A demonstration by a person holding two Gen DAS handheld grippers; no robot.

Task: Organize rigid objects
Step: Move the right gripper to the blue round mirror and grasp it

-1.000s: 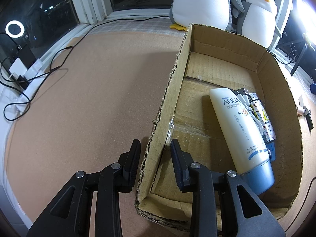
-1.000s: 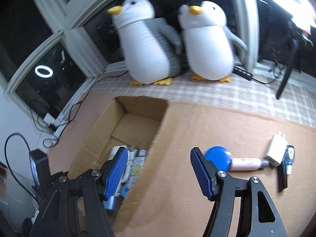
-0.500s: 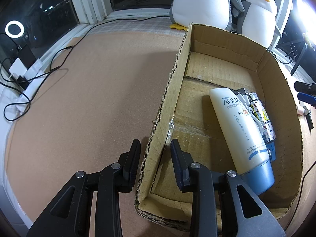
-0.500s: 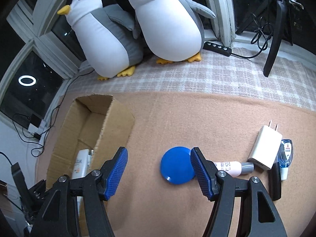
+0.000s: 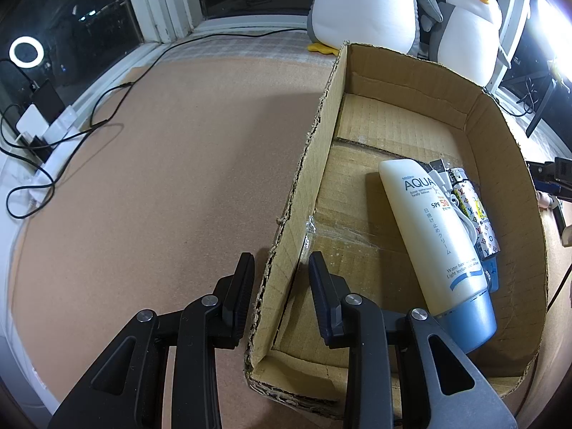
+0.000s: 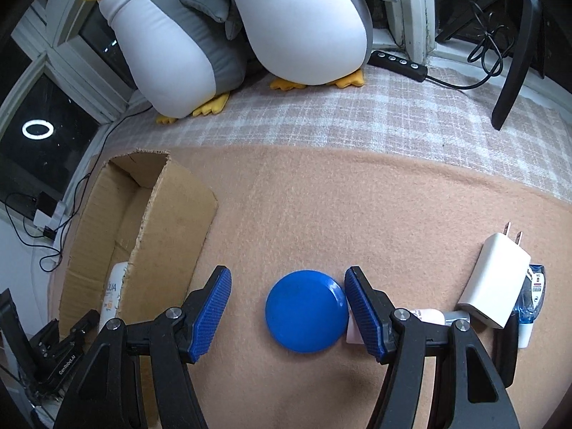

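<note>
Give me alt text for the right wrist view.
The open right claw straddles a blue disc on the tan blanket, its right finger at the disc's edge. A white charger lies to the right, the cardboard box to the left.

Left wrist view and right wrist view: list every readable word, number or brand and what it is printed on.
"AQUA", "SPF 50", Japanese characters: on the sunscreen tube lying in the cardboard box.
"base sunscreen body lotion", "Water base", "Light texture": tube, small, partly legible.
"LV" monograms: on the patterned lighter.
"GenRobot.AI": on the left gripper body.
Correction tape label: too small to read.
</note>
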